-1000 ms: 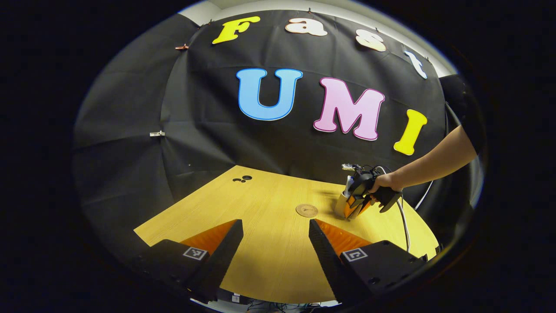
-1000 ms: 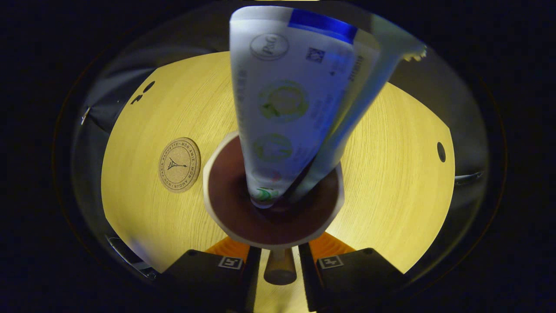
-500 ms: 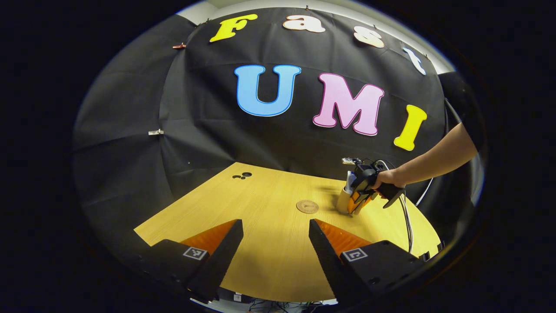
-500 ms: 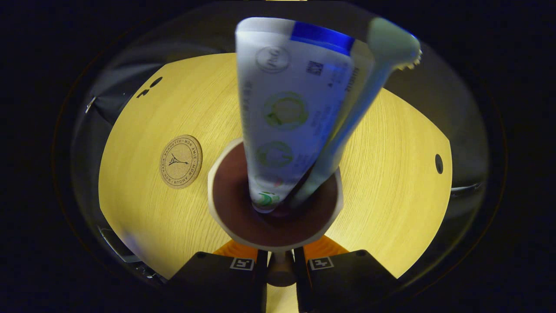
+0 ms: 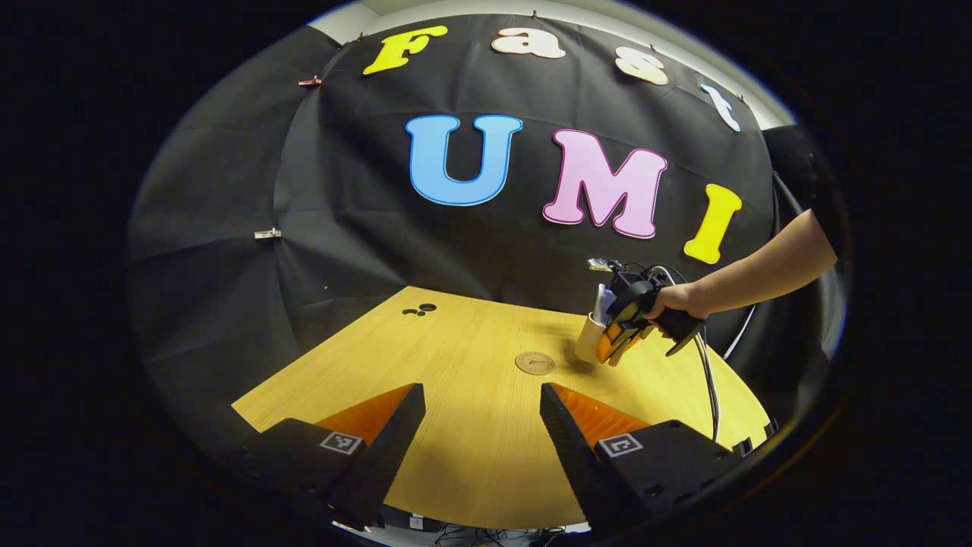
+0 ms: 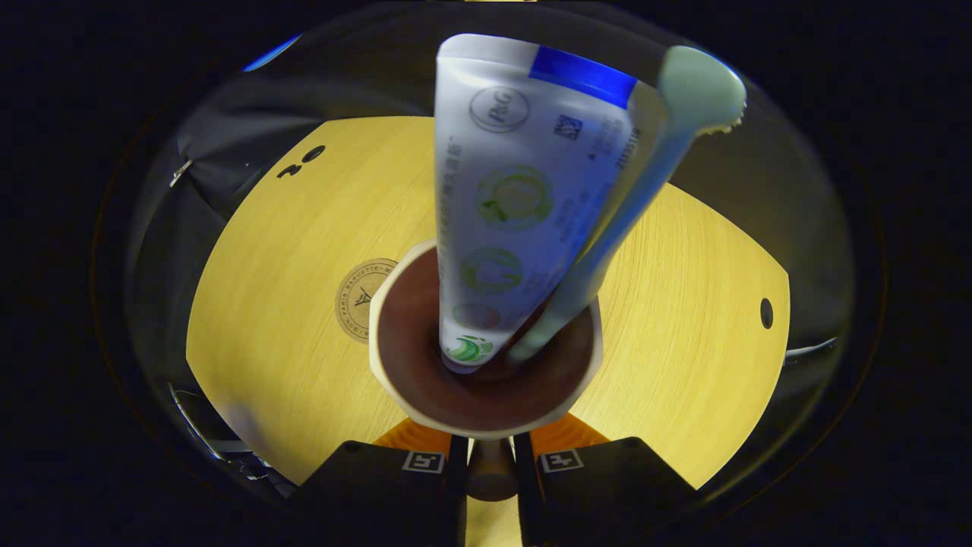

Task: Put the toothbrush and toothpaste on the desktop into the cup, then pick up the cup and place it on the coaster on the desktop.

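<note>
Here the right tongs (image 6: pixel 490 475) clench the cup's (image 6: pixel 486 410) handle (image 6: pixel 490 471) beside the coaster (image 6: pixel 363 300); left tongs (image 5: pixel 482 429) gape over the worktop (image 5: pixel 471 456).

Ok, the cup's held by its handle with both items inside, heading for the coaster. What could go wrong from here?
1. The right gripper pinches only the cup's handle, so the cup might swing or tilt.
2. The toothpaste and toothbrush stand tall and lean out past the rim, so a jolt could tip them out.
3. The coaster is partly hidden behind the cup, so the landing may be off-centre.

Left tool (image 5: pixel 478 425) agape, right tool (image 6: pixel 490 475) clamped
</note>
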The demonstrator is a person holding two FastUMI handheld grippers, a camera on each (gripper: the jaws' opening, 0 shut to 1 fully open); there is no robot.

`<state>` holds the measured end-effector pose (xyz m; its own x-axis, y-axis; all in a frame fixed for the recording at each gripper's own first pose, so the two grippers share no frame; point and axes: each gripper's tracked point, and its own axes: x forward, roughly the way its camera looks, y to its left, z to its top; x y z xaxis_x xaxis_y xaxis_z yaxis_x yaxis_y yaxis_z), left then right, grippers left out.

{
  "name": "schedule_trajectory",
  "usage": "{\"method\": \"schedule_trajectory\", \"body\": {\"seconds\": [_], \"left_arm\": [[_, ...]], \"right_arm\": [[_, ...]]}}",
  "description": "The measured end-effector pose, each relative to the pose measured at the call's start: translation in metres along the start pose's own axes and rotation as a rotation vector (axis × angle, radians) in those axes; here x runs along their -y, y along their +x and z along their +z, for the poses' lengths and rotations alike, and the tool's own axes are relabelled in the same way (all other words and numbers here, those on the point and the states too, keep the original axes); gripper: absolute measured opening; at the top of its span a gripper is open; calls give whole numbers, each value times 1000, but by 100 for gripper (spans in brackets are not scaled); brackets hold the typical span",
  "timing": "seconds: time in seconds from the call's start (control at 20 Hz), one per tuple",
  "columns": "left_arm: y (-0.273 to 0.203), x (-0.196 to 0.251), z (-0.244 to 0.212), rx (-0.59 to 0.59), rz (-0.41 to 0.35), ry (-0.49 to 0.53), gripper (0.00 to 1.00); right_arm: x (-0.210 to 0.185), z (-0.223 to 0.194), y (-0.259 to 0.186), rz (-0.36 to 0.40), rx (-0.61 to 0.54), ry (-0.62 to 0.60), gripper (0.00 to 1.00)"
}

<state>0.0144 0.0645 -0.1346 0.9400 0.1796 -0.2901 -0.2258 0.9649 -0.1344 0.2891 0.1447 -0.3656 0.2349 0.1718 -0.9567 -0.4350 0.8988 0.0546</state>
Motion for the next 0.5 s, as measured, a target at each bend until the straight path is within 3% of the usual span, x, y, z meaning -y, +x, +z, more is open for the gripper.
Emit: {"method": "schedule_trajectory", "body": {"seconds": [0.5], "left_arm": [[-23, -40, -10, -12, 72, -32, 97]], "right_arm": [[-85, 33, 11, 26, -3, -142, 31]]}}
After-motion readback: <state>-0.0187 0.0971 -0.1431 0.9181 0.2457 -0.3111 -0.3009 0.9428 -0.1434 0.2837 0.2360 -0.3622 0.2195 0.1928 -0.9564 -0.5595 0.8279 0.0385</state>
